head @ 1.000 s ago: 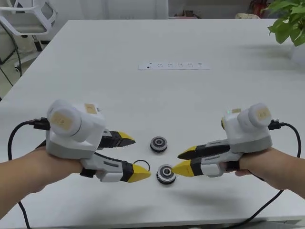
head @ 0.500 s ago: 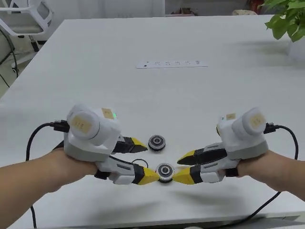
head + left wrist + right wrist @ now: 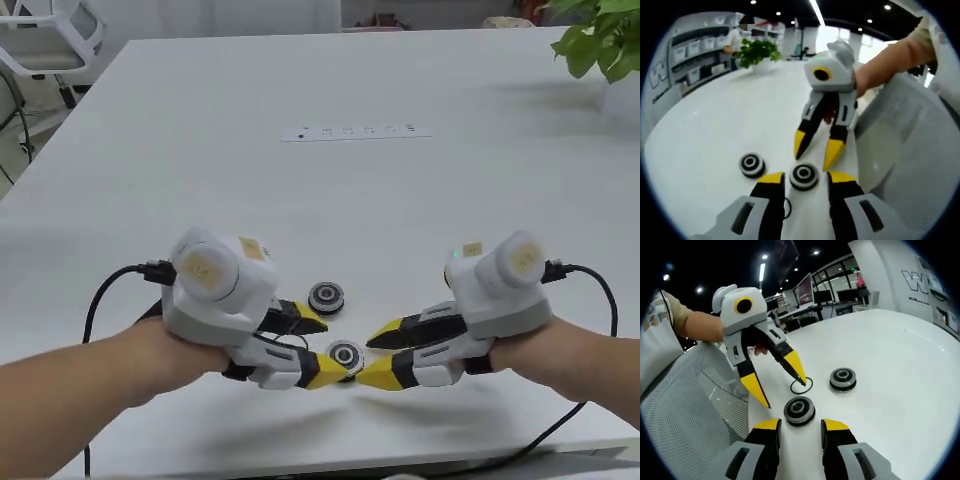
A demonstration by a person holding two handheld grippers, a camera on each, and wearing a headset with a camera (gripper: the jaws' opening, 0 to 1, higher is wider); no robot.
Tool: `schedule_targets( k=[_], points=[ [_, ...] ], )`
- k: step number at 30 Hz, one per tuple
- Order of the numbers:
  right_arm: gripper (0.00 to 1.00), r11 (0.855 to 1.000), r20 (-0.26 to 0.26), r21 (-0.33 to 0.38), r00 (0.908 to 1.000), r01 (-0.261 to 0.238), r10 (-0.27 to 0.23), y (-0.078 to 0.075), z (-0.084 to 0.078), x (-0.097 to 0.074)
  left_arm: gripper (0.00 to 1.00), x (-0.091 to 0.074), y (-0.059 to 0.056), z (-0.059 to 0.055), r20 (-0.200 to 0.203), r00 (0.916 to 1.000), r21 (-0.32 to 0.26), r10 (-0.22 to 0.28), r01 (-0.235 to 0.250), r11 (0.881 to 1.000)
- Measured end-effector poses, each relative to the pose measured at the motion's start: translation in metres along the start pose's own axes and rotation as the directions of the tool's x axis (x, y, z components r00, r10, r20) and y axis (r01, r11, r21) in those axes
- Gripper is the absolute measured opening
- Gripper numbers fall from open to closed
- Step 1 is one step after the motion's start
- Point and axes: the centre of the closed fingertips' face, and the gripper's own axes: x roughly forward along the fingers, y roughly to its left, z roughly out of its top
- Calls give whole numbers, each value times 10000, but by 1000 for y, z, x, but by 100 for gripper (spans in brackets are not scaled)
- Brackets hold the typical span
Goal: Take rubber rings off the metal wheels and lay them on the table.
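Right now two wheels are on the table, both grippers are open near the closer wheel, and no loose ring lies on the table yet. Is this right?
Not quite. One loose ring already lies on the table, by a jaw tip of the left gripper; the right gripper view shows it. The rest is as you say.

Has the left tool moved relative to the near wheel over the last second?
Yes. The left tool has closed in rightward on the near wheel; its lower yellow tip is now beside the wheel, where a clear gap showed before.
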Motion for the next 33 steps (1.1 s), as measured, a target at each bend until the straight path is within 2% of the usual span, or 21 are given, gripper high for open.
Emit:
schedule_targets(
  k=[9, 18, 23, 26, 33],
  points=[
    [30, 10000, 54, 69, 10000, 40, -41, -1, -1, 0, 26, 7, 1, -3, -112, 9999, -101, 6, -7, 9999],
    [30, 10000, 40, 88, 10000, 34, -34, 0, -1, 1, 21, 15, -2, -4, -249, 9997, 101, -23, 25, 9999],
    [30, 9999, 55, 46, 9999, 92, -93, -1, -1, 0, 17, 14, -1, -6, -317, 9994, 294, 117, -108, 9995],
    [30, 10000, 81, 6, 9999, 91, -91, 0, -1, 1, 14, 14, 1, -7, -376, 9985, 757, 394, -364, 9965],
    [30, 9994, 56, -344, 10000, -30, 32, 3, 1, 6, 13, 15, 3, -6, -230, 9984, 587, 526, -512, 9970]
  ],
)
